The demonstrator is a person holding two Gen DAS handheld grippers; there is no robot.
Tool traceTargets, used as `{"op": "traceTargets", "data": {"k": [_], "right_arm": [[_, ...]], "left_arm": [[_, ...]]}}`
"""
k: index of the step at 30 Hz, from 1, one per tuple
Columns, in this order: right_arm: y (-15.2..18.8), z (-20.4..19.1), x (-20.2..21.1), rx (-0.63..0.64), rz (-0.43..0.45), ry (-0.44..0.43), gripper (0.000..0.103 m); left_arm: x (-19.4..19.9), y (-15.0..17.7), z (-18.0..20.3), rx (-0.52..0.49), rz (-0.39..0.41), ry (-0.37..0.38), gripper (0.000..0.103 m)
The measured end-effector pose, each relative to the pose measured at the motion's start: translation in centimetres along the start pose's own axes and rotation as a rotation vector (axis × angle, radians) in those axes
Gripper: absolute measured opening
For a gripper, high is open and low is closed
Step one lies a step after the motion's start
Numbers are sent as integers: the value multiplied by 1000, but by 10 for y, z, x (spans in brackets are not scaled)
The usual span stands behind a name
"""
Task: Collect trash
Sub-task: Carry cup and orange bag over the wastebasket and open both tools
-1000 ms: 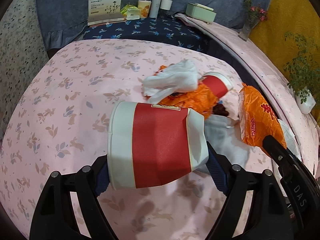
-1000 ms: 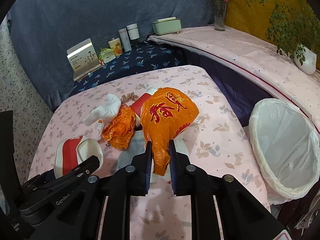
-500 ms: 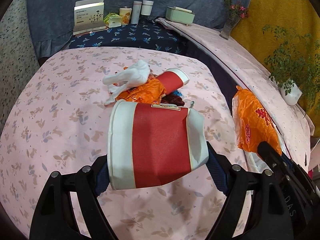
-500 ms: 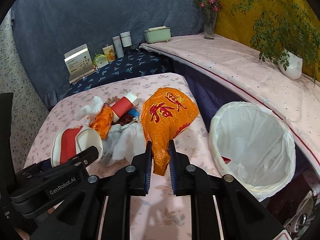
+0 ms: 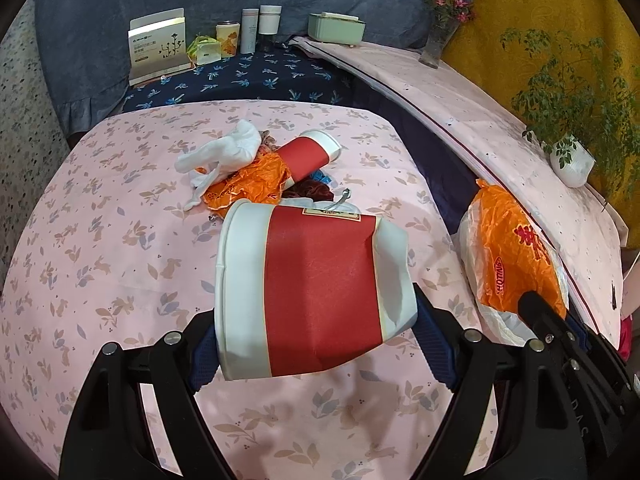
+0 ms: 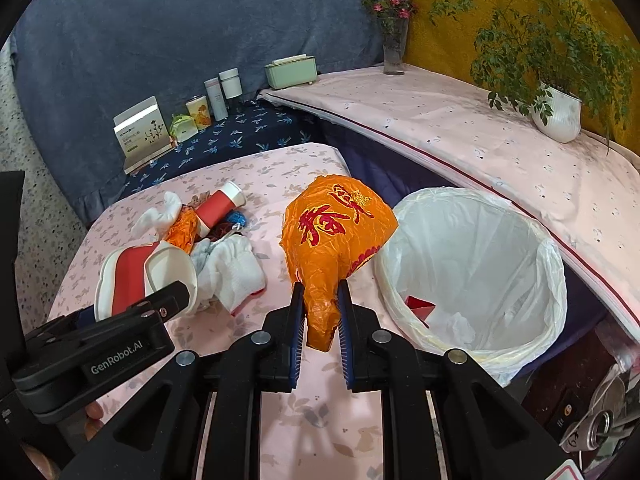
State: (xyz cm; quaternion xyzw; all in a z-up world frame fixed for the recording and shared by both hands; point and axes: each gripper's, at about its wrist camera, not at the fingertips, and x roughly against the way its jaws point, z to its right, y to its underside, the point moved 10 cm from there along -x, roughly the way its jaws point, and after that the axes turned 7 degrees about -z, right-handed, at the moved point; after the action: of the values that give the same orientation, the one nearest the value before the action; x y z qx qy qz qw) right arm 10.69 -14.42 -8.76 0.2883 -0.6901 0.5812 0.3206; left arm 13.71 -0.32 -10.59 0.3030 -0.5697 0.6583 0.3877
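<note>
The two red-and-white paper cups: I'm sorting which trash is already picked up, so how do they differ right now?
The crushed cup is clamped between the left gripper fingers, lifted off the pink cloth; the round cup lies on its side in the litter pile, untouched. The held one is flattened and creased; the lying one keeps its round mouth. In the left wrist view the held one looks far bigger, being nearer. Both have a red band between white ends.

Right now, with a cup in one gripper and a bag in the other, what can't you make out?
- Bin bottom: right view, near wall hides part.
- Pile on the table: left view, the held cup covers its near edge.
- Box print: too small in both views.
- Orange bag contents: opaque.
</note>
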Motion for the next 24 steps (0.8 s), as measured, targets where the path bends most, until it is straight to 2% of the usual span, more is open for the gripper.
{"op": "traceTargets", "data": {"k": [14, 24], "right_arm": [[5, 8, 2, 46, -11, 32, 15], [8, 21, 1, 10, -10, 31, 15]], "left_arm": [[2, 13, 18, -25, -2, 2, 78], [-5, 15, 30, -47, -13, 9, 78]]}}
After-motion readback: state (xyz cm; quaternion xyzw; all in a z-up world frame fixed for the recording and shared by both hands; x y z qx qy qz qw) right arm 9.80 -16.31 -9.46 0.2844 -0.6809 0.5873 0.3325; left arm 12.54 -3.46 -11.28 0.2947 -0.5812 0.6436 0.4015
